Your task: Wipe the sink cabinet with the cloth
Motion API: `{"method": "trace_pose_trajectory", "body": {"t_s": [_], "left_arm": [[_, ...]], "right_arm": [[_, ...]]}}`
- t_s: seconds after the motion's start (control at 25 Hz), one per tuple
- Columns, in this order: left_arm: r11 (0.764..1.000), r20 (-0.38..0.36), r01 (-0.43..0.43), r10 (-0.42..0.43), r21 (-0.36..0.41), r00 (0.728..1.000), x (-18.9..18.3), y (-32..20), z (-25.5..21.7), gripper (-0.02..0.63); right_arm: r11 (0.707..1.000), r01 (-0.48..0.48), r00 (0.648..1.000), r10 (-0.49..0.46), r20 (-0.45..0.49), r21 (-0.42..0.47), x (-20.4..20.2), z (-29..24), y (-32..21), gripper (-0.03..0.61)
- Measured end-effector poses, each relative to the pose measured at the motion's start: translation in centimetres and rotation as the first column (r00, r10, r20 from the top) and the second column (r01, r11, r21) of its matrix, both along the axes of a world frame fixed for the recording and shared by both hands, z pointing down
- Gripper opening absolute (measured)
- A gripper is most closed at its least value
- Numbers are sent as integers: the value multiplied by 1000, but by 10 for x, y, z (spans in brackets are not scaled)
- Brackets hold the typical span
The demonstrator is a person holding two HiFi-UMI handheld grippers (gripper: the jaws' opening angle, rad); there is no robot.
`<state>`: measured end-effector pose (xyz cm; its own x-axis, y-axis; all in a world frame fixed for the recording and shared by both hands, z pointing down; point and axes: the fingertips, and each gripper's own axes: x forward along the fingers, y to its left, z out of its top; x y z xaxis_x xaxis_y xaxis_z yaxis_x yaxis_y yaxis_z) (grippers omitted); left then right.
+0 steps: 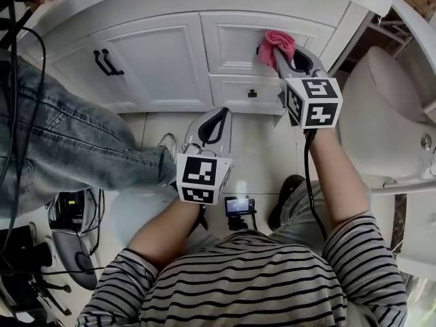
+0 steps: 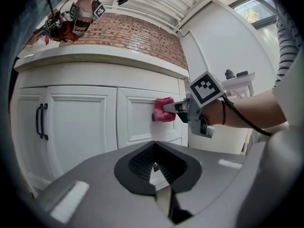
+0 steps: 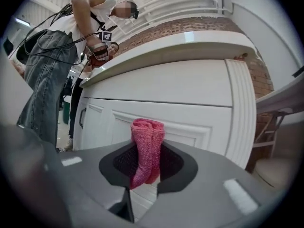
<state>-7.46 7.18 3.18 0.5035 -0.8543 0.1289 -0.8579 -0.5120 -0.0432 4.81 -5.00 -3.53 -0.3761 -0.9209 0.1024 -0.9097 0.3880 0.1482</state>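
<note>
Cloth [image 1: 276, 46], pink & folded, is pinched in the R gripper [image 1: 282, 60], jaws clamped on its back half, so the bunched front end sticks out as a pad touching the top drawer [image 1: 235, 29] of the cabinet [image 1: 157, 63]. Long axis runs along the jaws, free end pointing into the drawer face, prob so a fwd push keeps contact. L gripper [image 1: 212, 125] hangs low, well off the cabinet, jaws together & empty, likely just parked out of the way
</note>
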Motion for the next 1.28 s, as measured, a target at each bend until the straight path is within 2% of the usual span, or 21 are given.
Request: {"method": "trace_pose_trajectory", "body": {"t_s": [0.24, 0.36, 0.44, 0.56, 0.68, 0.8, 0.96, 1.04, 1.12, 1.28], "left_arm": [[1000, 16, 3, -2, -12, 1000, 5, 1, 5, 0], [1000, 7, -5, 5, -7, 1000, 8, 2, 2, 0], [1000, 8, -18, 18, -2, 1000, 10, 6, 1, 0], [1000, 0, -29, 29, -3, 1000, 12, 12, 0, 0], [1000, -1, -29, 29, 4, 1000, 12, 14, -4, 0], [1000, 2, -21, 21, 13, 1000, 8, 16, -5, 0], [1000, -40, 0, -1, -22, 999, -2, 13, -2, 0], [1000, -29, -1, 1, -2, 1000, -2, 12, -5, 0], [1000, -3, -11, 11, 21, 1000, 0, 13, -5, 0], [1000, -19, -21, 21, 13, 1000, 0, 11, -4, 0]], "right_arm": [[988, -148, 989, 149, 17, -39, 80, 5, 1, 95], [965, -257, 966, 258, 26, -50, 123, 8, 14, 92], [955, -289, 954, 293, 60, -66, 136, 11, 23, 91], [978, -199, 975, 205, 83, -68, 100, 17, 31, 91], [997, -16, 997, 22, 76, -79, 19, 37, 25, 91], [986, 138, 990, -134, 48, -93, -62, 62, 15, 91], [967, 241, 970, -241, 13, -88, -133, 77, -1, 92], [967, 242, 969, -244, -21, -80, -141, 79, -9, 92], [971, 227, 973, -230, -29, -76, -132, 80, -13, 92], [989, 118, 993, -118, 0, -84, -69, 84, -16, 92]]}}
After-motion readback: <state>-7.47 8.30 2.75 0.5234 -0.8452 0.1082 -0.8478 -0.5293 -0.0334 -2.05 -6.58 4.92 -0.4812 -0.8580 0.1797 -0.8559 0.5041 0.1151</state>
